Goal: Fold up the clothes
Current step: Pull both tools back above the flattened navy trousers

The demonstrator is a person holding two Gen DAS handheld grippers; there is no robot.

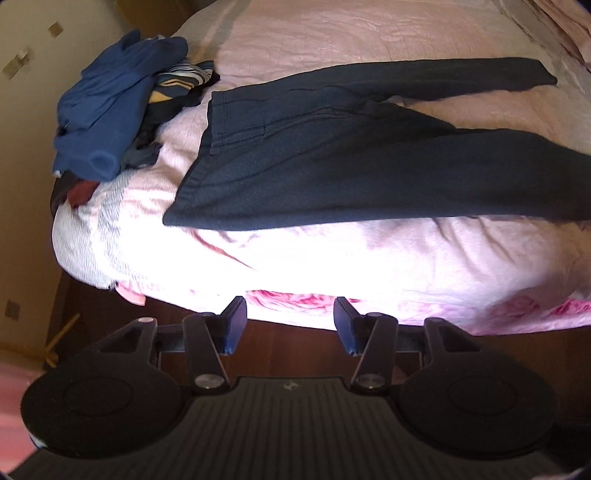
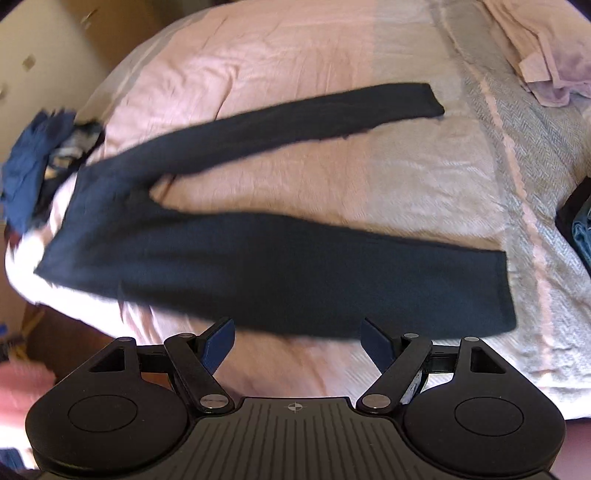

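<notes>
A pair of dark navy trousers (image 1: 332,166) lies flat on the pink bed, waistband to the left, both legs spread apart toward the right; it also shows in the right wrist view (image 2: 258,266). My left gripper (image 1: 290,314) is open and empty, held off the bed's near edge below the waistband end. My right gripper (image 2: 297,330) is open and empty, just short of the near leg's lower edge.
A pile of other clothes, blue on top (image 1: 107,114), sits at the bed's left corner, also in the right wrist view (image 2: 33,173). A pale pink cloth (image 2: 546,62) lies at the far right. The bed cover (image 1: 332,33) hangs over the near edge above dark wood.
</notes>
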